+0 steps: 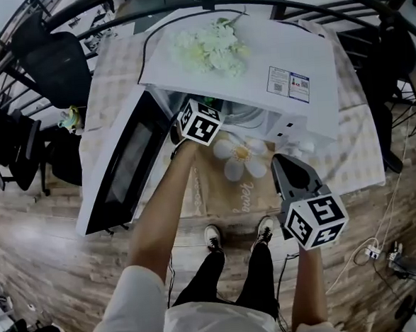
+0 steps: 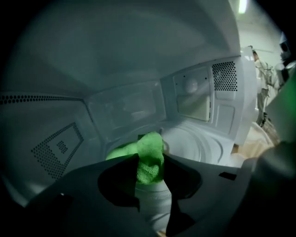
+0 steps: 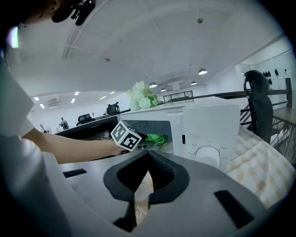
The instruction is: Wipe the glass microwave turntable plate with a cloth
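The white microwave (image 1: pixel 257 59) stands on the bench (image 1: pixel 112 69) with its door (image 1: pixel 119 171) swung open to the left and a bunch of pale flowers (image 1: pixel 210 48) lying on its top. The left gripper (image 2: pixel 150 162) reaches into the cavity, its jaws clenched on a bright green cloth (image 2: pixel 149 155). A fold of the cloth is pinched between the jaws and the rest bunches out ahead of them. The glass turntable plate (image 2: pixel 203 147) lies flat on the cavity floor, just ahead and to the right of the cloth. The cloth's free end sits over the plate's left part (whether it presses on the glass cannot be made out).

The right gripper (image 3: pixel 147 156) is outside the microwave, in front of the control panel with its round dial (image 3: pixel 206 156). Its jaws are clenched together with nothing between them; only the bench covering shows beneath.
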